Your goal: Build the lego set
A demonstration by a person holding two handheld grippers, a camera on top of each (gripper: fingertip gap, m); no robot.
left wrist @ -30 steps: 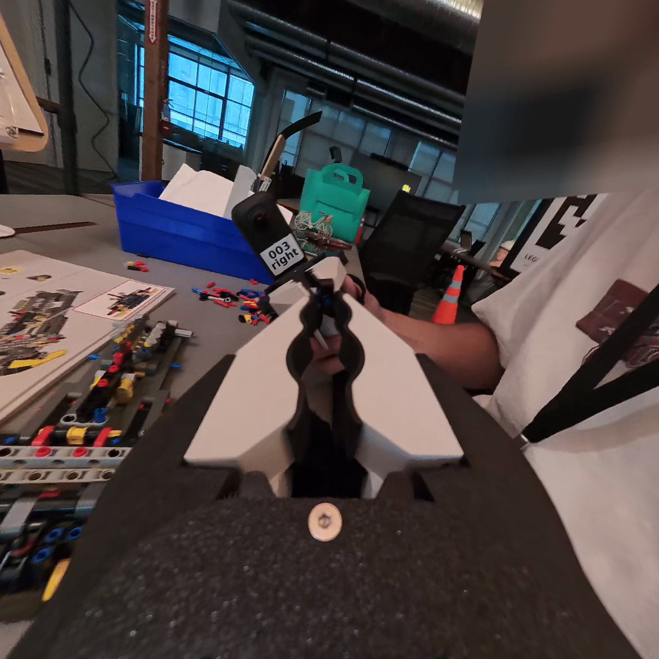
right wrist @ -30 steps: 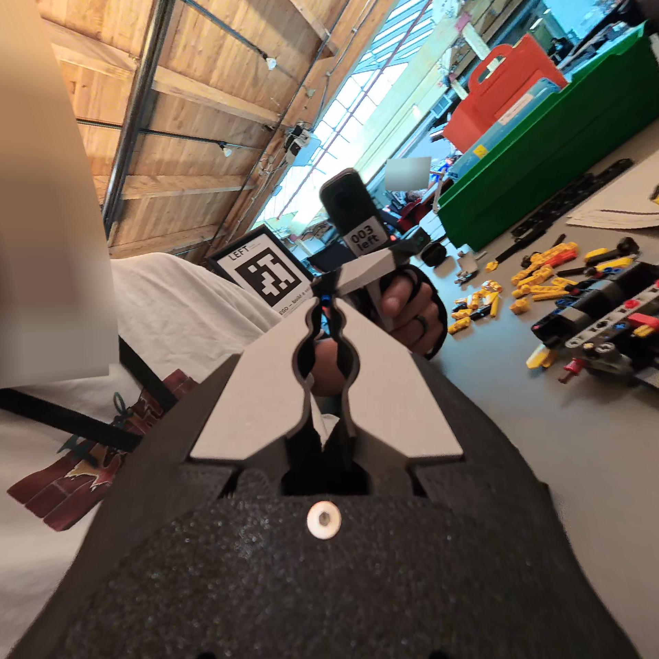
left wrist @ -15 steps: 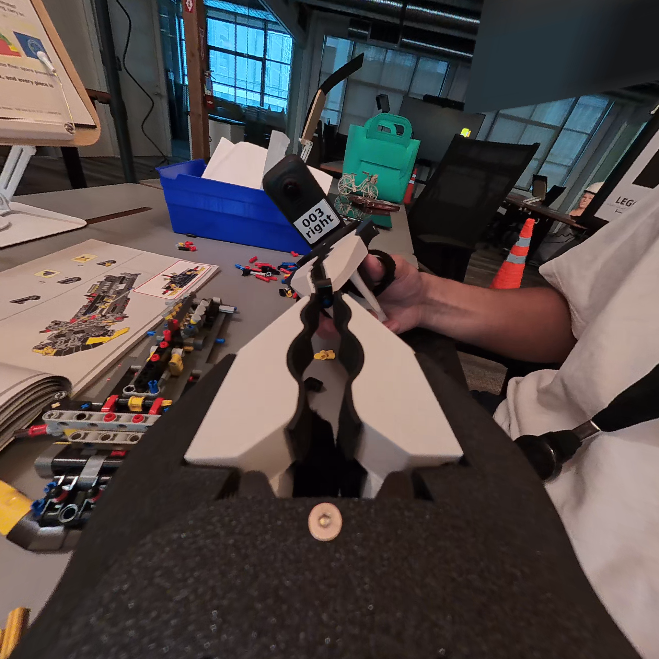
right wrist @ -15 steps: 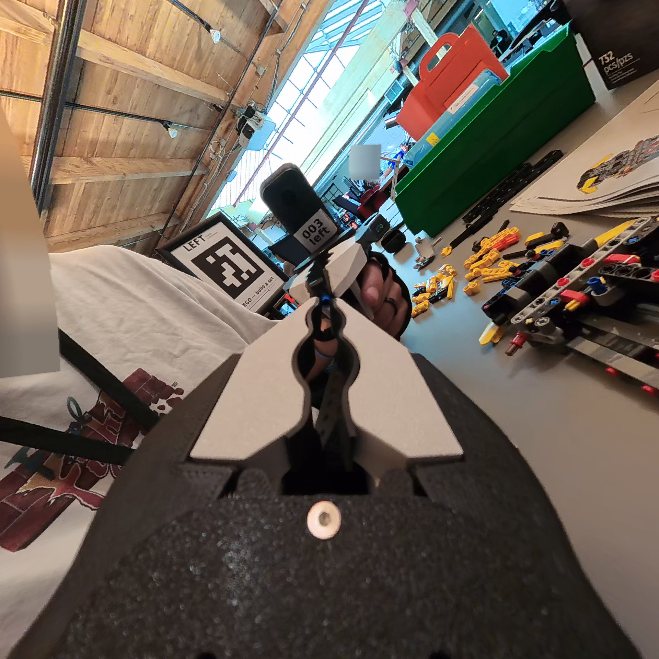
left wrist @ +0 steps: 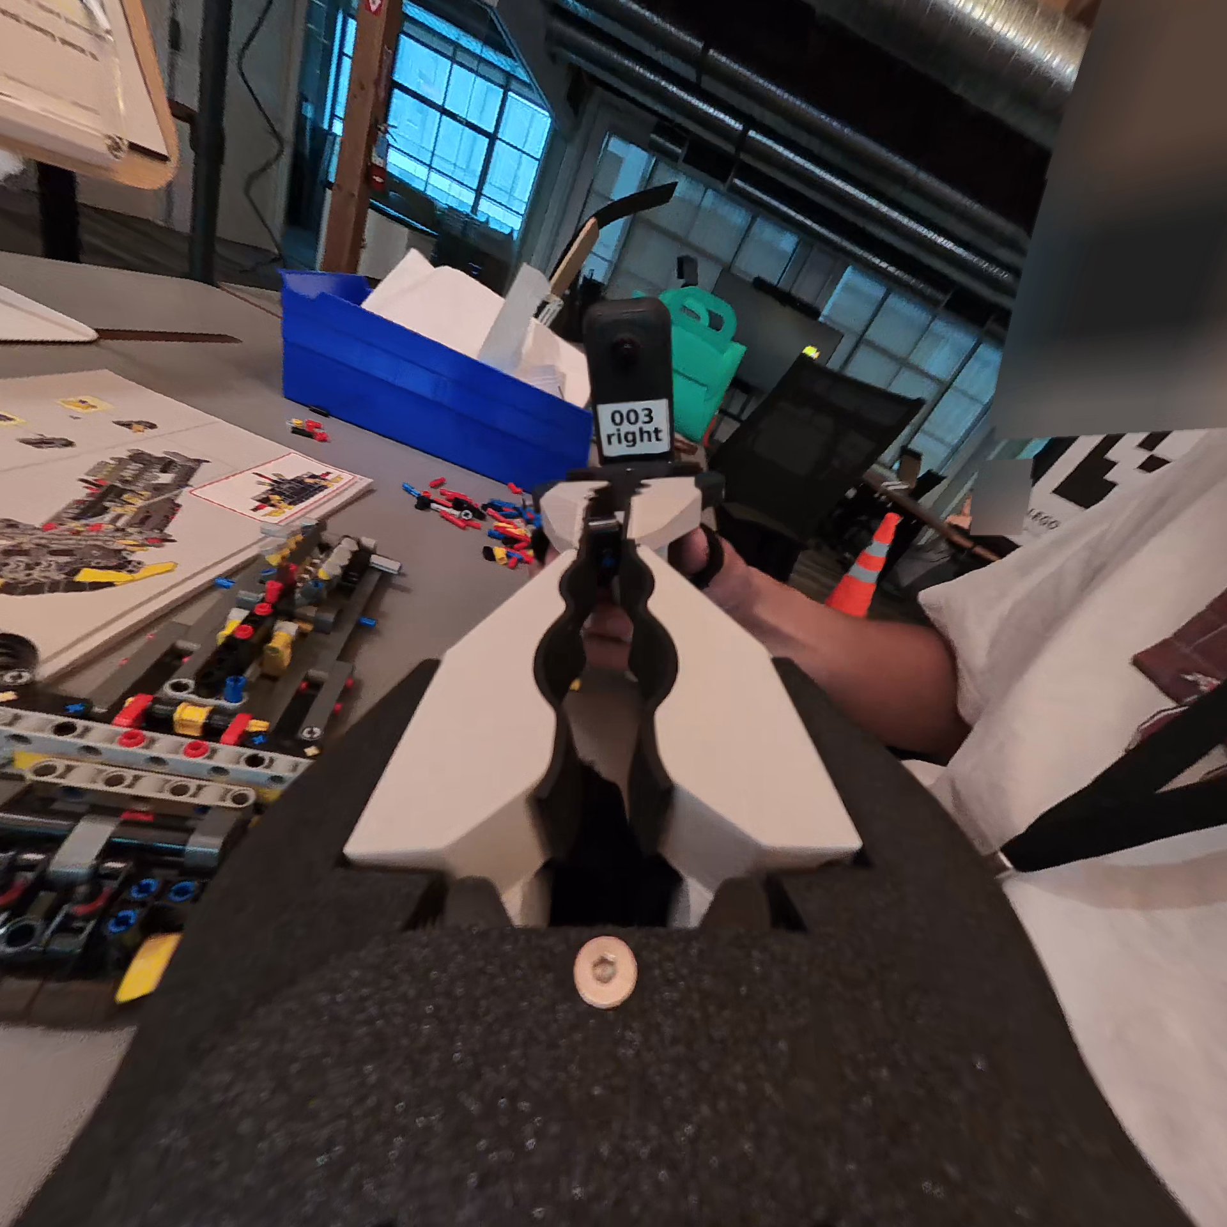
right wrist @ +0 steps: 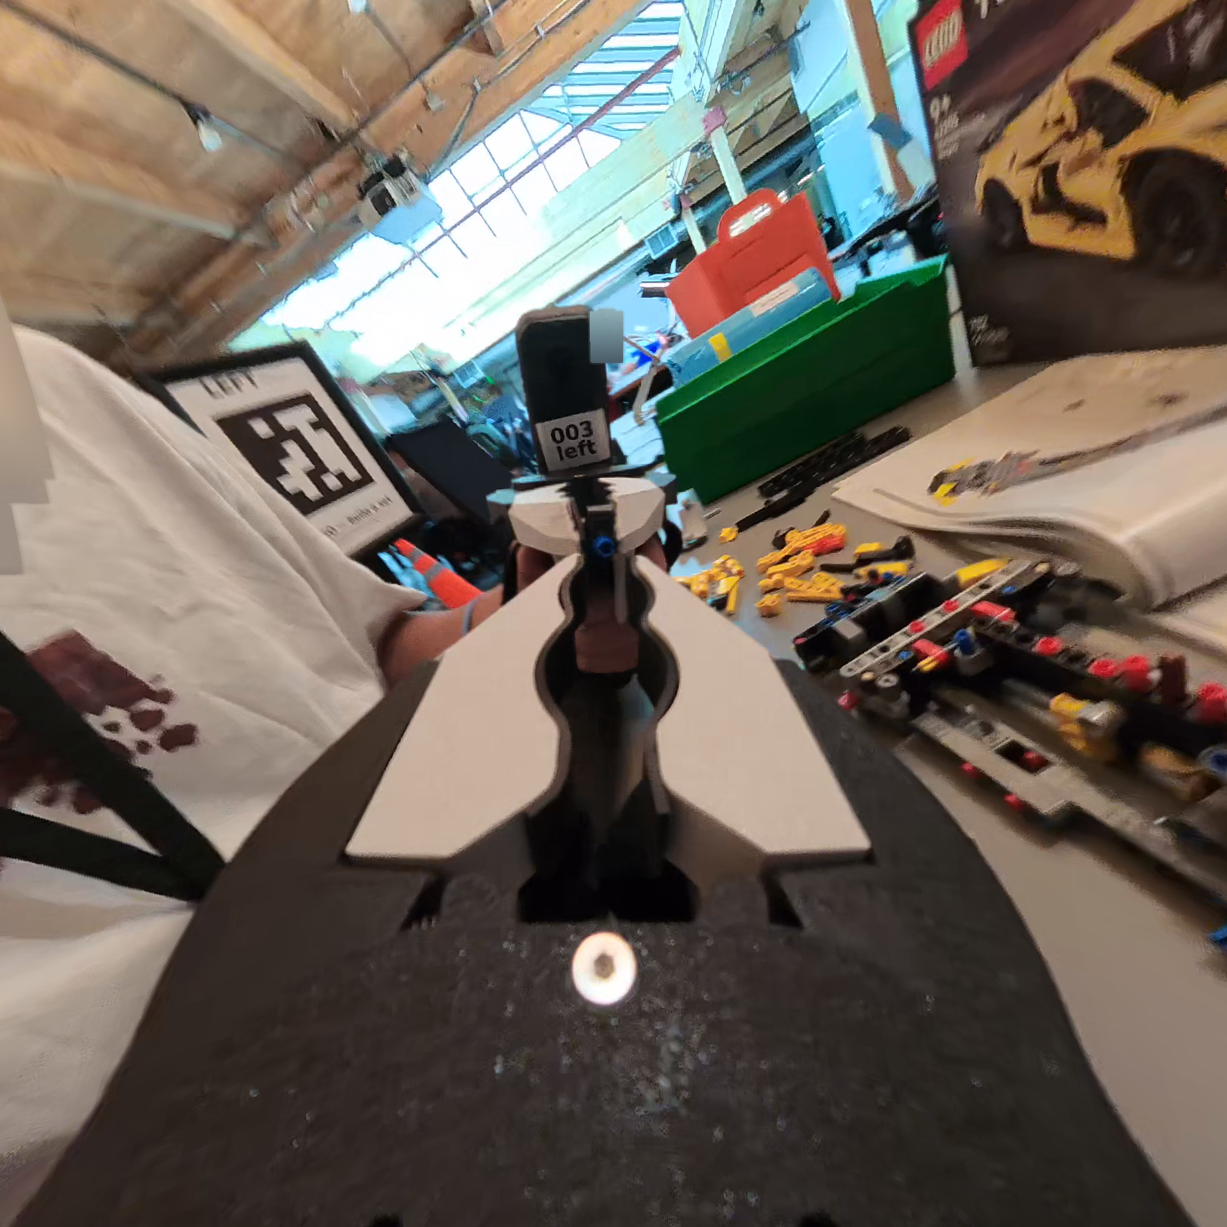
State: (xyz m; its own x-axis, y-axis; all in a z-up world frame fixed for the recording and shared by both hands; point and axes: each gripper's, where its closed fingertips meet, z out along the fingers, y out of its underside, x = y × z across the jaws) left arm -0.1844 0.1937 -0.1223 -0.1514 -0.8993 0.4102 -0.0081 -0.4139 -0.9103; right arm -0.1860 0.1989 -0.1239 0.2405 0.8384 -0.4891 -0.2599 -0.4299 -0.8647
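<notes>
My left gripper (left wrist: 605,561) and right gripper (right wrist: 601,564) meet tip to tip in the air, above the table edge and in front of the person's white shirt. Both are shut on a small black piece with a blue pin (right wrist: 601,546), which also shows in the left wrist view (left wrist: 605,561). I cannot tell which part of it each gripper holds. The partly built chassis (left wrist: 199,717), dark with grey beams and red, yellow and blue pins, lies on the grey table to my left; the right wrist view shows the chassis (right wrist: 996,664) on the right.
An open instruction book (left wrist: 133,478) lies behind the chassis. A blue bin (left wrist: 411,392) stands behind loose red and blue pieces (left wrist: 478,511). A green bin (right wrist: 797,392), loose yellow pieces (right wrist: 797,564) and the set's box (right wrist: 1095,166) are on the other side. Both grippers' tips are close together, under 4 cm apart.
Both grippers stayed shut and tip to tip on the small piece. They rolled together, so each now sees the other upright instead of tilted, and both views swung.
</notes>
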